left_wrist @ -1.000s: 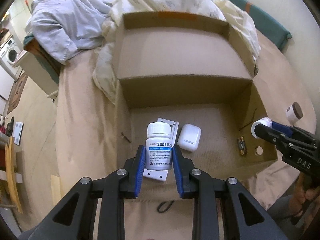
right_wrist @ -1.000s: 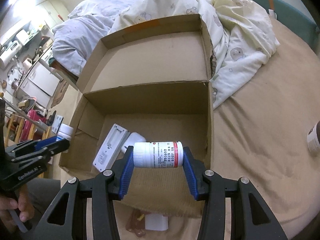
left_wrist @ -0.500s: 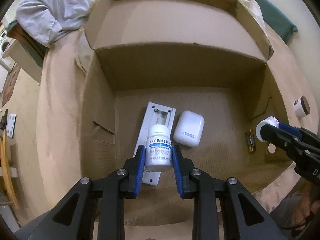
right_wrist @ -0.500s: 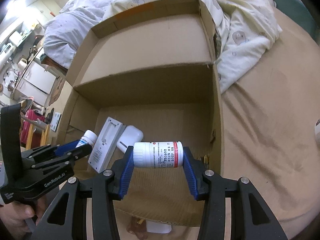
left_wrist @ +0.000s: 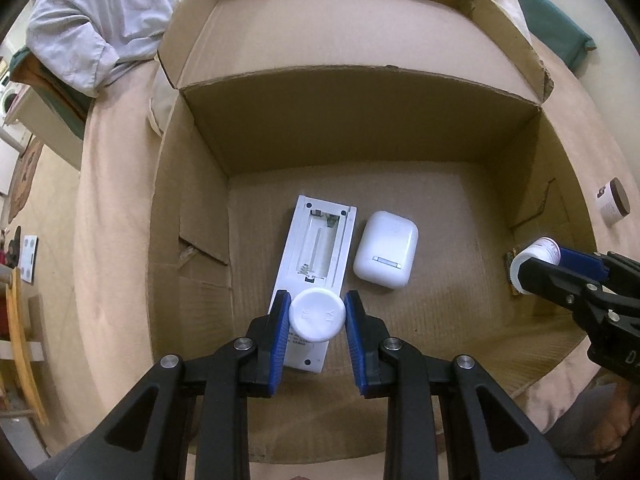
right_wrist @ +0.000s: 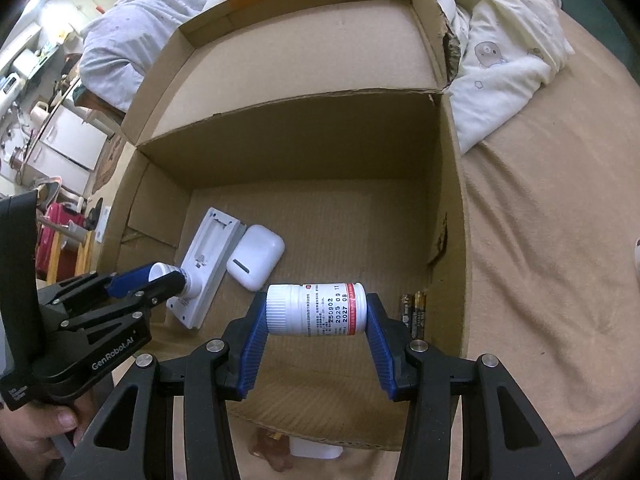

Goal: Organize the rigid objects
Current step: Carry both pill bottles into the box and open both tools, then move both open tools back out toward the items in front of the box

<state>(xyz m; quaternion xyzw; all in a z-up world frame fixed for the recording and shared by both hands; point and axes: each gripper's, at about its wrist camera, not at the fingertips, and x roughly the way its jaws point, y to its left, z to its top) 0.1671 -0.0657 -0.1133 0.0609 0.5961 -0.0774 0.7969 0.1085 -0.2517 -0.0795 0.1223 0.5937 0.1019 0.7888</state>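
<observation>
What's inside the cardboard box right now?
Cardboard box holds a white remote with its battery bay open, an earbud case and two batteries. The bottle hides the remote's near end.

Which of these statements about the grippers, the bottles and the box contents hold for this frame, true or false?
1. The left gripper holds a white bottle. True.
2. The right gripper is empty. False: its jaws clamp a red-banded bottle end to end.
3. The earbud case lies beside the remote in the cardboard box. True.
4. The batteries lie outside the box. False: inside, by its wall.
</observation>
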